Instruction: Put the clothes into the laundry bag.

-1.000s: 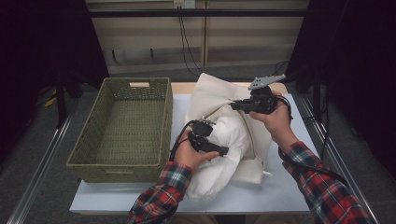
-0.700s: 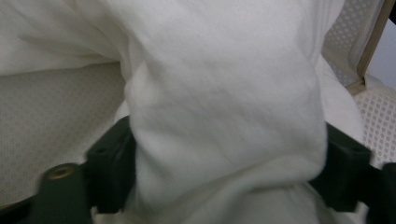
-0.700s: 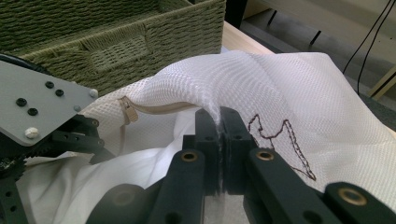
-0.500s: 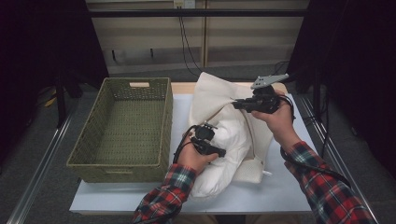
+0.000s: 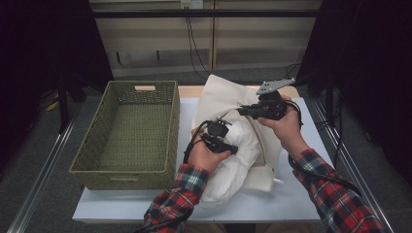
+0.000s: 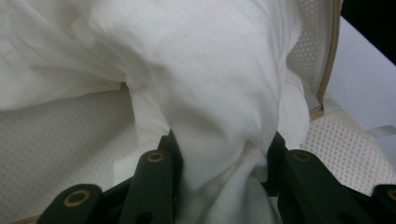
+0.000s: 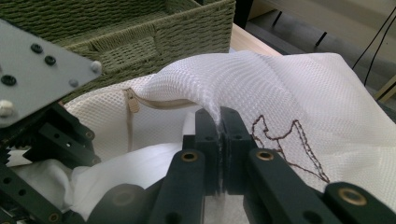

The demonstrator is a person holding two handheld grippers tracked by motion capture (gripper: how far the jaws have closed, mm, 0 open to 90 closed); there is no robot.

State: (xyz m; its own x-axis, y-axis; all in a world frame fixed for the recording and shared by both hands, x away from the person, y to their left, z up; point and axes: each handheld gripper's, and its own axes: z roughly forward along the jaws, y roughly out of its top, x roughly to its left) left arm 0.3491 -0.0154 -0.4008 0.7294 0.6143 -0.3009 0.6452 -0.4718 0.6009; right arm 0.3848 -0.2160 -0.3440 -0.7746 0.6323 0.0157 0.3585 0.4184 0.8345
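A white mesh bag (image 5: 221, 94) with a beige zipper lies on the table, and a bundle of white cloth (image 5: 245, 145) bulges out of its opening. My left gripper (image 5: 234, 148) has just been closing its jaws and now pinches a thick fold of that white cloth (image 6: 210, 70) between its pads; mesh bag (image 6: 56, 140) lies beneath. My right gripper (image 5: 241, 110) is shut on the mesh bag's rim (image 7: 205, 88), holding the edge raised above the cloth (image 7: 126, 168). A brown stitched outline marks the mesh (image 7: 285, 140).
An olive woven basket (image 5: 172, 126) stands to the left of the bag, touching it, with nothing inside. Its corner shows behind the mesh (image 7: 140, 28). Bare white table (image 5: 301, 194) lies in front and to the right. Table edges and metal rails run on both sides.
My left gripper's jaws have closed onto the white cloth and the hand has risen a little with it. The right gripper keeps holding the bag's rim in the same place.
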